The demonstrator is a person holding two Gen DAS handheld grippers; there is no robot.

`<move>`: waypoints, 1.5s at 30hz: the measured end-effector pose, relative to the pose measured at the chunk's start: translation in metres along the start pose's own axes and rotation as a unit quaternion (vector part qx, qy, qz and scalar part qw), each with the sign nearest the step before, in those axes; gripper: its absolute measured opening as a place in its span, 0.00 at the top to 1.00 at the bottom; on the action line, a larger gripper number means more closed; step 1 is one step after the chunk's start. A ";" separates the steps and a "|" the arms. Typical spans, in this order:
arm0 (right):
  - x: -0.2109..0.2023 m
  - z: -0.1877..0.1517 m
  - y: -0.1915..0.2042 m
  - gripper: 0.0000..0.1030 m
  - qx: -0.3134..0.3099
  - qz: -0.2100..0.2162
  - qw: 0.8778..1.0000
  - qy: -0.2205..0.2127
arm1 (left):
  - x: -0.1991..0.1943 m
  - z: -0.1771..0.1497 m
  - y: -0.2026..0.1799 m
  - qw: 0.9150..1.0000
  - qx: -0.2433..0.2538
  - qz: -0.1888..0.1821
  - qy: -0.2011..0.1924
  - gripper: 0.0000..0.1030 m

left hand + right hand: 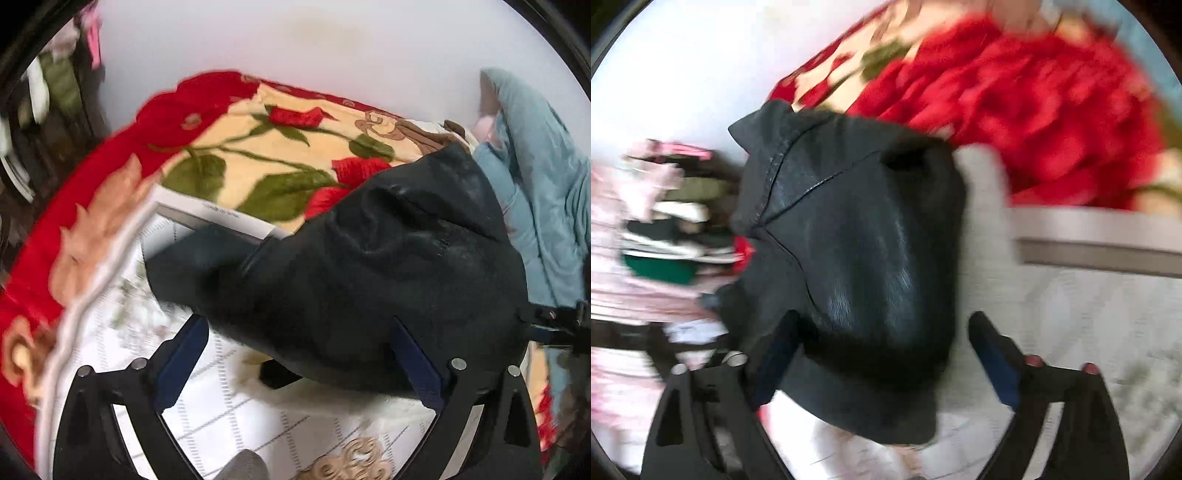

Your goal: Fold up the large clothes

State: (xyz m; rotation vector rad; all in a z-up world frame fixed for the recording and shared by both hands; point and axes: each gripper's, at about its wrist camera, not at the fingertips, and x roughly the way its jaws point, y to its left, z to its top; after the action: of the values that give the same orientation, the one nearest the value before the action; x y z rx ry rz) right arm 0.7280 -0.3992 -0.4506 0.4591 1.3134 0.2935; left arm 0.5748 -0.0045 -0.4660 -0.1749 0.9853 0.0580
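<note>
Each camera sat on its claw and looked steeply down along the fingers, close above the bed. Both views shared the black garment [369,266] [857,240], the red floral blanket [266,155] [1015,110] beyond it and the white quilted cover [229,398] [1071,314] nearest.

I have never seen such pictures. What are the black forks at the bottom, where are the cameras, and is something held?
A person holds a hand tool in each hand; each carries a camera looking along its two fingers. One picture is from the left claw, the other from the right claw. Both claws are open and hold nothing. Between the fingers of each lies a dark garment, on a white quilted cover. Behind lie a red flowered blanket and a light blue cloth.
</note>
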 end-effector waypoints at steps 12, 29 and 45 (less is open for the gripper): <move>-0.122 -0.141 0.121 0.00 -0.040 -0.273 0.950 -0.145 | -0.129 0.005 -0.017 0.996 0.072 0.056 -0.012 0.01; -0.368 -0.339 0.338 0.00 -0.028 -0.318 0.918 -0.237 | -0.402 -0.021 0.026 0.992 0.111 -0.002 -0.059 0.01; -0.510 -0.464 0.434 0.00 -0.055 -0.293 0.903 -0.308 | -0.530 -0.059 0.033 0.988 0.112 -0.012 -0.106 0.01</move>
State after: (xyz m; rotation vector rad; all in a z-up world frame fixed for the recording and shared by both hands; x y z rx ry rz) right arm 0.1788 -0.1806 0.1095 0.0277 0.7498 -0.2706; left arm 0.2295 0.0338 -0.0605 0.0253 0.7712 -0.0555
